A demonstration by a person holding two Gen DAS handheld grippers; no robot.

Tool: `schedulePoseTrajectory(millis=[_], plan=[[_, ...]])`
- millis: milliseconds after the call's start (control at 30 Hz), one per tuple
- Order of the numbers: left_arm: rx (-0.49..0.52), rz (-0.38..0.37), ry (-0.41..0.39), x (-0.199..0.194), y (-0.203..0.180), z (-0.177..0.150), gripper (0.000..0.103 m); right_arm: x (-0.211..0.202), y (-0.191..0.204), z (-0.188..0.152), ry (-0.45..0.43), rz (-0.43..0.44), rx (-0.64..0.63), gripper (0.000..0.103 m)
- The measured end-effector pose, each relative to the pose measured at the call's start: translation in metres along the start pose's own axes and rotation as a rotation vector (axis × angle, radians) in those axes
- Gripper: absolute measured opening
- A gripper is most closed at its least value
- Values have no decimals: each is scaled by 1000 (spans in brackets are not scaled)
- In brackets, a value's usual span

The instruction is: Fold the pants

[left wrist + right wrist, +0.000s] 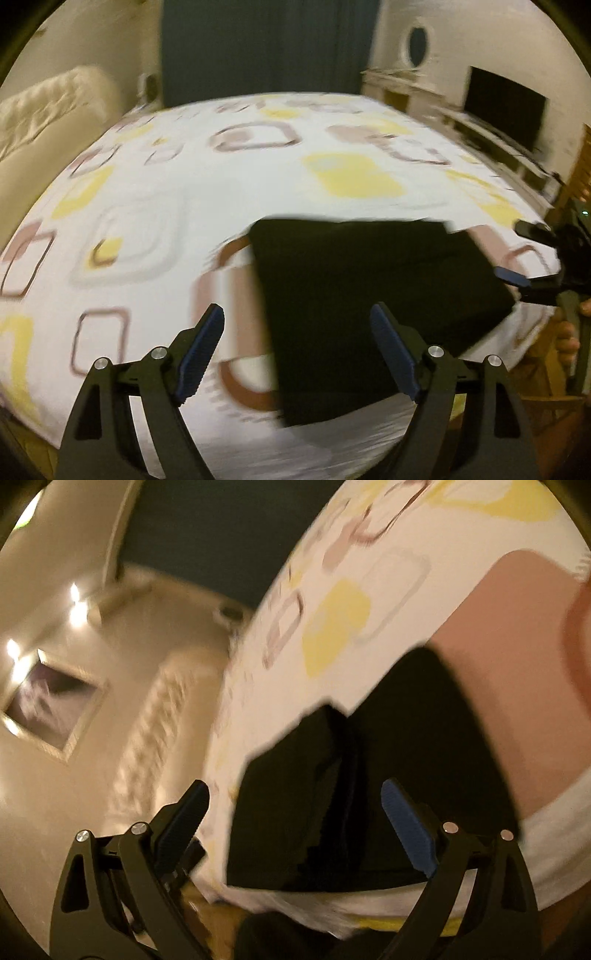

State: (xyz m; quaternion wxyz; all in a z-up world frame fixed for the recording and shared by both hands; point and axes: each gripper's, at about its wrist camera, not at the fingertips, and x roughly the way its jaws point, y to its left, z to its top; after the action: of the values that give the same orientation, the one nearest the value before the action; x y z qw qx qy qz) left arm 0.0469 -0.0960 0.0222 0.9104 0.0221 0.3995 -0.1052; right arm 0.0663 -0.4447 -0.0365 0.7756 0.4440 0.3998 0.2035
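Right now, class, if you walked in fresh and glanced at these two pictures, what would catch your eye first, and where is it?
The black pants stand out first, a dark folded block near the bed's front edge on the white sheet with its yellow and brown squares. Next, the left claw gapes open over the pants' left edge, gripping nothing. The right claw is open too, just above the pants' corner.

You have 1 black pants (362, 291) | 2 grippers: left gripper (297, 350), right gripper (295, 827) | 1 patterned bedsheet (177, 184) | 1 dark screen (504, 107) | 1 oval mirror (418, 46) | 1 cream headboard (48, 110)
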Motion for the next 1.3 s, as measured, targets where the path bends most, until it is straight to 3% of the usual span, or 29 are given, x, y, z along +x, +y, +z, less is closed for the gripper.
schedulePoseTrajectory(millis=[100, 133, 167, 233, 300, 333, 367, 433, 767, 1033, 1300], plan=[[-68, 18, 35, 9, 29, -12, 80, 30, 2, -2, 74, -83, -47, 90], [-86, 22, 46, 12, 35, -15, 80, 36, 2, -2, 86, -111, -56, 78], [-100, 16, 55, 14, 41, -18, 80, 45, 1, -3, 105, -143, -61, 72], [-133, 5, 68, 18, 51, -22, 80, 59, -1, -6, 155, -135, -49, 55], [-157, -5, 77, 21, 56, -25, 80, 72, 2, -11, 194, -156, -70, 47], [-163, -14, 84, 23, 57, -25, 80, 75, 6, -13, 206, -162, -85, 31], [-167, -19, 88, 24, 58, -26, 80, 81, 9, -16, 230, -158, -92, 23], [-175, -23, 88, 25, 58, -25, 80, 87, 13, -20, 252, -165, -100, 17], [-173, -53, 90, 25, 56, -28, 80, 26, 60, -1, 128, -138, -237, 15], [-183, -89, 109, 32, 41, -28, 80, 2, 11, 15, 106, -227, -176, 14], [-159, -80, 122, 37, 34, -32, 80, 13, -35, 10, 112, -225, -106, 14]])
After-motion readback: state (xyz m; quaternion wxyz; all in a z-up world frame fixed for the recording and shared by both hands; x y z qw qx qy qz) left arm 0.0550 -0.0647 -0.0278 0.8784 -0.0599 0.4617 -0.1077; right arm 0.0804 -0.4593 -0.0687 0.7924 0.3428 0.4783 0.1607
